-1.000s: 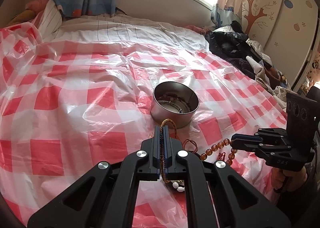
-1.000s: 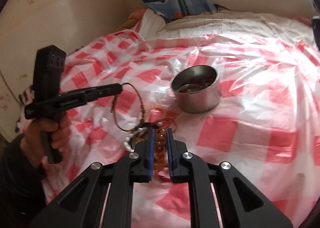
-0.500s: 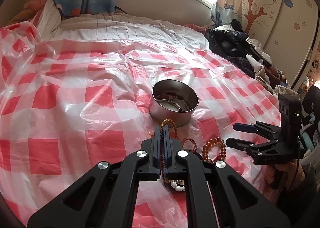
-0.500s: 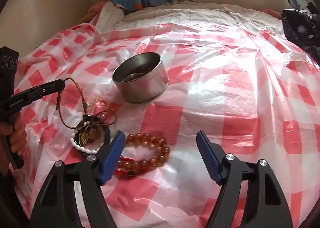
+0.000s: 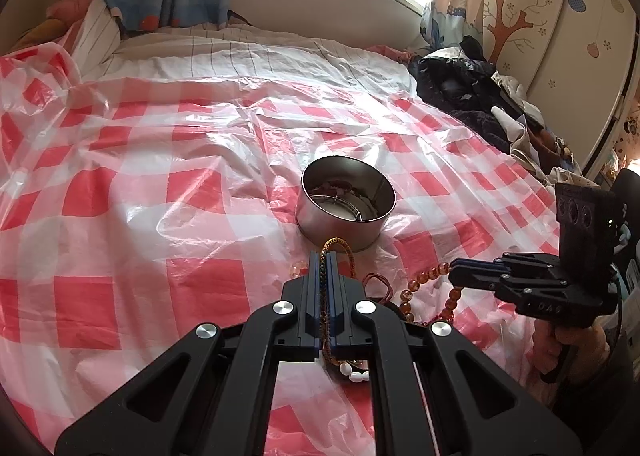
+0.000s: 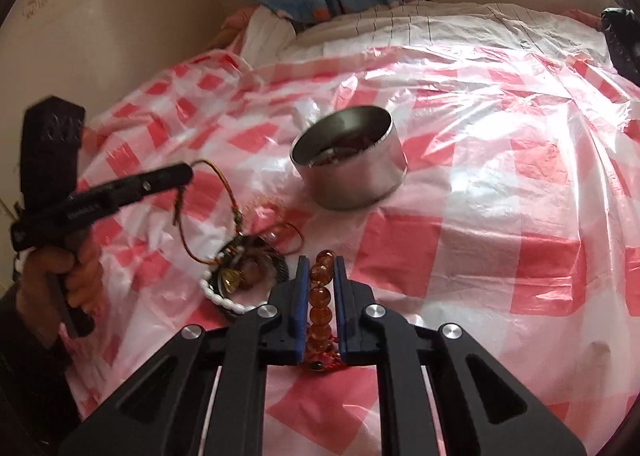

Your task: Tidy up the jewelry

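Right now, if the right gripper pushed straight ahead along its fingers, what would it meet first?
Probably the checked plastic sheet just past the fingertips of the right gripper; the steel bowl lies farther on. Depth is unclear.

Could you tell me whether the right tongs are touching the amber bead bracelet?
Touching: the right wrist view shows the right tongs closing on the amber bead bracelet, beads pressed between both blue pads.

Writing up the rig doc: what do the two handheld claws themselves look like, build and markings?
Both match: the left claw and right claw are matte black angular linkages with cut-out windows, silver round pivot bolts and blue pads lining straight parallel fingers. Side on, each shows a black pistol handle, an upright black block with three round openings, and small pale lettering.
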`<state>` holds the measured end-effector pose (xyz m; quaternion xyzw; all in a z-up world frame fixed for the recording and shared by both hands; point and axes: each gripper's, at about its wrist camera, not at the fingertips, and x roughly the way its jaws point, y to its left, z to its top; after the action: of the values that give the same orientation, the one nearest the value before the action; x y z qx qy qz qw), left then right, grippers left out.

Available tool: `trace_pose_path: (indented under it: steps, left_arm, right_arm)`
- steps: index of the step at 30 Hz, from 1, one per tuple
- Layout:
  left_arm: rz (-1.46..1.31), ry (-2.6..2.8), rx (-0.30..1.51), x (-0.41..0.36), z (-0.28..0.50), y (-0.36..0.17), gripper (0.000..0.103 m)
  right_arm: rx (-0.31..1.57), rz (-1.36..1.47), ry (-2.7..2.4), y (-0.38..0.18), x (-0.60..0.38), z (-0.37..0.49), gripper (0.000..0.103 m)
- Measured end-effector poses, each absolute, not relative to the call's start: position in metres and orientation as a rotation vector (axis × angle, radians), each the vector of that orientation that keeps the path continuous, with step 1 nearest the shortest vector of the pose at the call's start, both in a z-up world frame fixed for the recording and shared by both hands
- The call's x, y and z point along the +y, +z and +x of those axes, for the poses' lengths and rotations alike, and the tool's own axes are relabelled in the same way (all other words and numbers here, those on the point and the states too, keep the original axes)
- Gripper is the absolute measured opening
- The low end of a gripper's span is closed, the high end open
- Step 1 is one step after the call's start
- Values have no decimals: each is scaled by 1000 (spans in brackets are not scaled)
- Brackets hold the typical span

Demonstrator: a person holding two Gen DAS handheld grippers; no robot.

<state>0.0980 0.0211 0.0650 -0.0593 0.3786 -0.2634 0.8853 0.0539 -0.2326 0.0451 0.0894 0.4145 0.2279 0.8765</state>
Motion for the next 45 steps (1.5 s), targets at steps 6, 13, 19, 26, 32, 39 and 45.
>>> trace_pose_path:
  steps: [6,13,19,26,32,39,45]
  left_arm:
    - [-127,-554,790,20,98,64,2]
    - [-132,-588,741,13,91,75,3]
    - [-101,-600,737,-2,89,76,3]
    - [-62,-605,725,-16,87,84,3]
    - [-56,-603,689,-23,90,101,3]
    - [-75,-595,659,-31,103,116,3]
    - [-103,-586,656,-34,118,118,3]
  right_arm:
    - [836,416,620,51,-247,56,12]
    - [797,380,618,62,-243,54,12]
    - [765,397,635,65,-244,51,12]
    - [724,353,631,73,-237,47,12]
    - [622,315,645,88,-228,43,12]
    - [585,314,619,90,-221,59,12]
    - [554,317,599,97,-221,71,12]
